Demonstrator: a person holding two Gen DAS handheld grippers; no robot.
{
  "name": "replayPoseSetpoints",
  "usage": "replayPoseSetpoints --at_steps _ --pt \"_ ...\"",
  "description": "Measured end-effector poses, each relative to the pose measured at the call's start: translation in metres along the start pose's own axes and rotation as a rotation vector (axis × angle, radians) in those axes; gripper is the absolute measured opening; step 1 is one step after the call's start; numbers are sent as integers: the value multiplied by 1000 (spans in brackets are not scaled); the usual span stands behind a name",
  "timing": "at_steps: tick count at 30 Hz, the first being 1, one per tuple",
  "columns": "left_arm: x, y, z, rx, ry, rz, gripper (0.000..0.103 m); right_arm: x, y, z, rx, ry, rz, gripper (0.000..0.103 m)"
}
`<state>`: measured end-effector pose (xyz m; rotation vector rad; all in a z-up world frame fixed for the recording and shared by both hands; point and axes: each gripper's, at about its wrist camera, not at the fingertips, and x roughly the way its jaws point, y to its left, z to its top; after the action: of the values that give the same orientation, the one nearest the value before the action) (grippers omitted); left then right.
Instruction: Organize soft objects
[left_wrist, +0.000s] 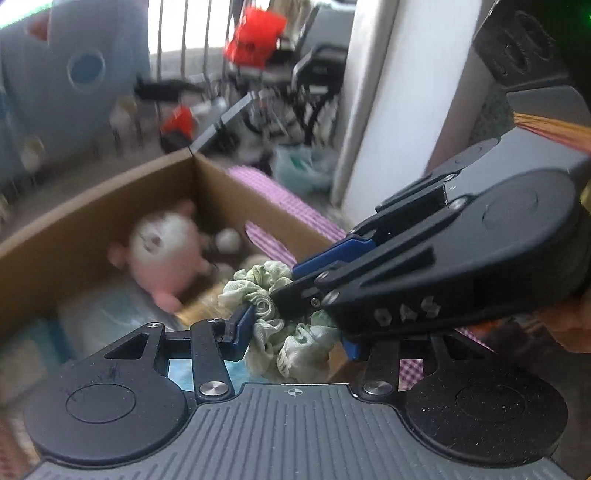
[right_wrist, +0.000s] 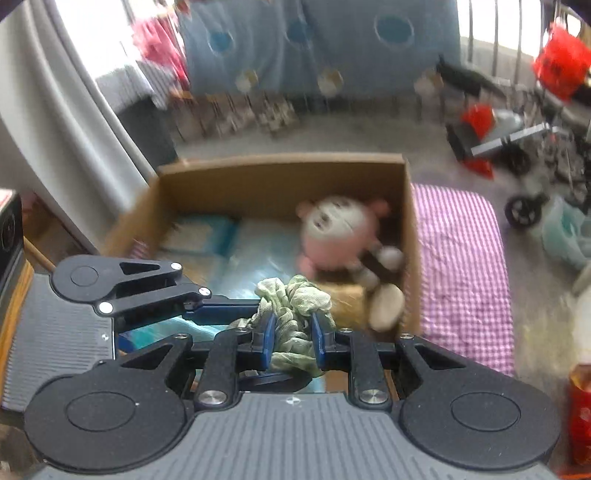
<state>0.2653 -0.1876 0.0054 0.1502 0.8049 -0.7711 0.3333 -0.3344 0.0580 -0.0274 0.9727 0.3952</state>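
Both grippers hold one pale green scrunchie (left_wrist: 291, 343) above the near end of an open cardboard box (left_wrist: 92, 206). My left gripper (left_wrist: 295, 338) is shut on its lower bunch, one blue pad on each side. My right gripper (left_wrist: 290, 284) comes in from the right and pinches the upper folds. In the right wrist view the right gripper (right_wrist: 292, 341) is shut on the scrunchie (right_wrist: 295, 295), and the left gripper's linkage reaches in from the left. A pink and white plush toy (right_wrist: 336, 232) lies in the box (right_wrist: 280, 162) at its far right.
Blue plastic packets (right_wrist: 251, 251) cover the box floor, with a brown and white soft toy (right_wrist: 384, 299) at the right wall. A pink checked mat (right_wrist: 461, 266) lies right of the box. Behind stand blue cushions (right_wrist: 332, 44), a wheelchair (right_wrist: 535, 147) and a white pillar (left_wrist: 388, 92).
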Motion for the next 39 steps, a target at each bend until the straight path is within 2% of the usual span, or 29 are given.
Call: replayPoseSetpoints --at_steps 6,12,16,18,24,27,30,33,39 --pt "33 9 2 -38 52 -42 47 23 -4 8 -91 97 -87 24" --pt "43 11 3 -60 70 -40 54 25 -8 17 -136 86 -130 25" --pt "39 15 1 -86 59 -36 71 21 -14 16 -126 67 -129 25" --pt "34 17 1 -102 47 -38 75 17 -16 16 -116 54 -130 25" --pt "-4 33 -1 -176 -37 -33 78 1 -17 18 -98 -4 -125 25" --pt "-38 45 -7 -220 -118 -35 87 -8 -14 22 -93 -25 -108 25" --pt "-71 54 -14 -243 -201 -2 97 -9 -8 23 -85 -22 -86 25" --pt "-98 63 -25 -267 -260 24 100 -4 -6 23 -43 17 -38 25" --pt "-136 79 -53 -342 -312 54 102 23 -13 25 130 174 54 25"
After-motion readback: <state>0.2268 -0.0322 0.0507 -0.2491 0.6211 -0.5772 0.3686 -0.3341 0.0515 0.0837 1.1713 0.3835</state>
